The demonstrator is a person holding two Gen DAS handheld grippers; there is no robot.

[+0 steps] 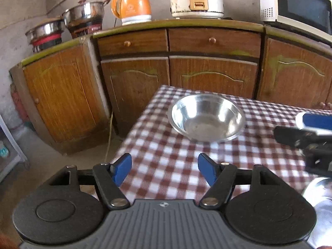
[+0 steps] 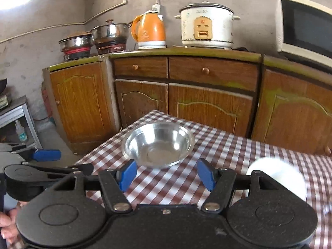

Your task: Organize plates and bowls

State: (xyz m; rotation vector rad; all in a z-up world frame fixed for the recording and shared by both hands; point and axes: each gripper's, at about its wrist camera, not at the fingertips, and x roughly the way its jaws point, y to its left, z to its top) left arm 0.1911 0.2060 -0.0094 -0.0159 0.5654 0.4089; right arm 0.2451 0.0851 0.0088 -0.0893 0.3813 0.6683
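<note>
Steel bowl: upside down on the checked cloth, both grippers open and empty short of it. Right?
Not quite. The steel bowl stands upright, its hollow facing up; the left wrist view shows its shiny inside and flat bottom. The rest holds: it sits on the checked cloth, and the left gripper and right gripper are open, empty, short of it.

A wooden cabinet (image 2: 207,95) with arched doors and two knobbed drawers runs along a rough grey wall (image 2: 62,10). On its top stand two steel pots (image 2: 93,39) at the left, then an orange kettle (image 2: 149,31), a white rice cooker (image 2: 207,27) and a microwave (image 2: 305,25). Left of the cabinet, a metal shelf (image 2: 18,112) stands on the concrete floor (image 1: 51,166); daylight glares above.
</note>
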